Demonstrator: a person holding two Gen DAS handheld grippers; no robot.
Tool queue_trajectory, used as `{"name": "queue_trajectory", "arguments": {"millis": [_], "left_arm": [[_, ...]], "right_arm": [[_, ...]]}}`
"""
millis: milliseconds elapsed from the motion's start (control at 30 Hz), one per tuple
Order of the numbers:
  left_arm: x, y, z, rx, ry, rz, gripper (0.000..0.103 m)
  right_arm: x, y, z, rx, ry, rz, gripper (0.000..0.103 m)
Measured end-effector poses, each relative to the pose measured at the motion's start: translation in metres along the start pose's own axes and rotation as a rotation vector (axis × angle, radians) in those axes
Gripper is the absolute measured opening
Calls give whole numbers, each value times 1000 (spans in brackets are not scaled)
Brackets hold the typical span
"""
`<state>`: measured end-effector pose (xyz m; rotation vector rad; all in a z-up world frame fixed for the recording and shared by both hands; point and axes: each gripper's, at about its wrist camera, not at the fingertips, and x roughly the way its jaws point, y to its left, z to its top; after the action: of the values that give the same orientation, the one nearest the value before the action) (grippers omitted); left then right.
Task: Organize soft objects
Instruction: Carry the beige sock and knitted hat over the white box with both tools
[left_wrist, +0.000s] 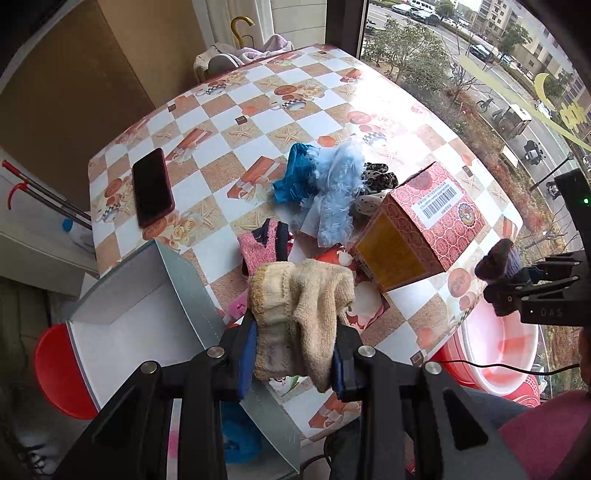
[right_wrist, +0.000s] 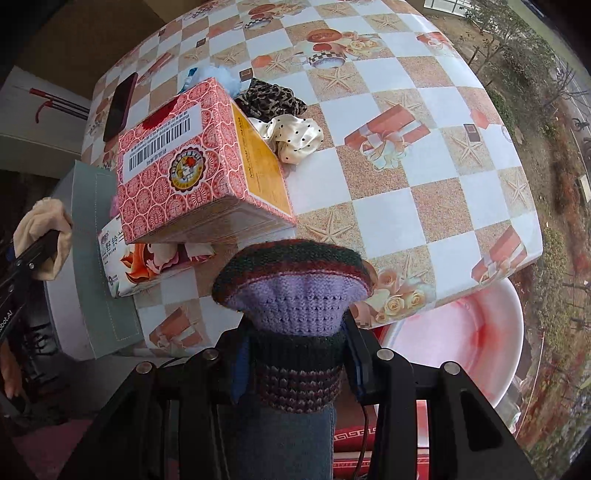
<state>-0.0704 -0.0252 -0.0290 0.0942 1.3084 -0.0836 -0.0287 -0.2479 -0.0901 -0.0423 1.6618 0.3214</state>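
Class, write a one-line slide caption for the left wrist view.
Left gripper holds a cream sock above the checked table, near a pile of soft items and a red box.

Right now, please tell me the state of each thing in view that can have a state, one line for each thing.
Left tool: shut on the cream sock, lifted.
Right tool: shut on the purple knitted sock, lifted.
Red patterned box: closed, tilted, resting on the tissue pack.
Phone: flat on the table, screen dark.
Grey box: open, at the table edge.
Pink sock: lying on the table.
Blue fluffy cloth: crumpled.
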Motion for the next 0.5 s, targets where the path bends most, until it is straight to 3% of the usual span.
{"name": "queue_trajectory", "arguments": {"millis": [267,500], "left_arm": [[-13,39,-30,-119,-22,36,36],[-20,72,-55,-219,-29,79,36]], "right_arm": [[-12,68,-12,-218,-18,11,44],[-38,143,-1,-419,-100,9,44]]}}
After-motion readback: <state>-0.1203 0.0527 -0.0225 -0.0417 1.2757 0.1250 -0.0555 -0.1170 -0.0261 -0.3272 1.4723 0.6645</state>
